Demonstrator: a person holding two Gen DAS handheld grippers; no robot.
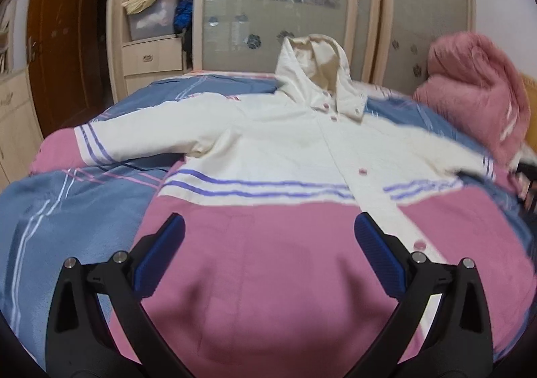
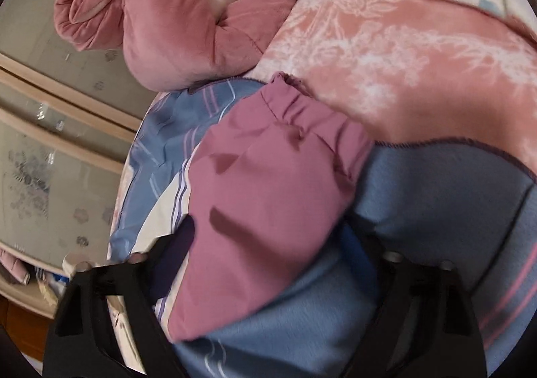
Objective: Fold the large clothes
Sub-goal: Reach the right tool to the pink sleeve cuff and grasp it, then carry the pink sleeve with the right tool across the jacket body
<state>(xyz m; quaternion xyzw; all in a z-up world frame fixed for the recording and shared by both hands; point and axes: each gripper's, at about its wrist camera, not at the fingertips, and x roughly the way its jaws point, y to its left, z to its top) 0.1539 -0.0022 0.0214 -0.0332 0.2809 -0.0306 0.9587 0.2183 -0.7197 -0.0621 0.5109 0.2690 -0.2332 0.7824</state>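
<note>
Left wrist view: cream-and-pink hooded jacket with purple stripes [image 1: 285, 156] spread face-up on blue-and-pink striped bedspread [image 1: 67, 210], hood toward far wardrobe, pink hem nearest, long axis running near to far, sleeves out to left and right. Left gripper [image 1: 268, 244] spread wide above pink hem panel, pads clear of cloth, nothing held.

Right wrist view: right gripper [image 2: 272, 244] straddling pink elastic-cuffed sleeve end [image 2: 278, 176], cuff pointing away toward pink floral blanket [image 2: 402, 59]; jaws part-way drawn in, pads blurred, firm pinch impossible to confirm.

Likely step: taking hold of right sleeve for first fold. Next: secure sleeve, carry it across cream chest toward middle; left side to follow.
</note>
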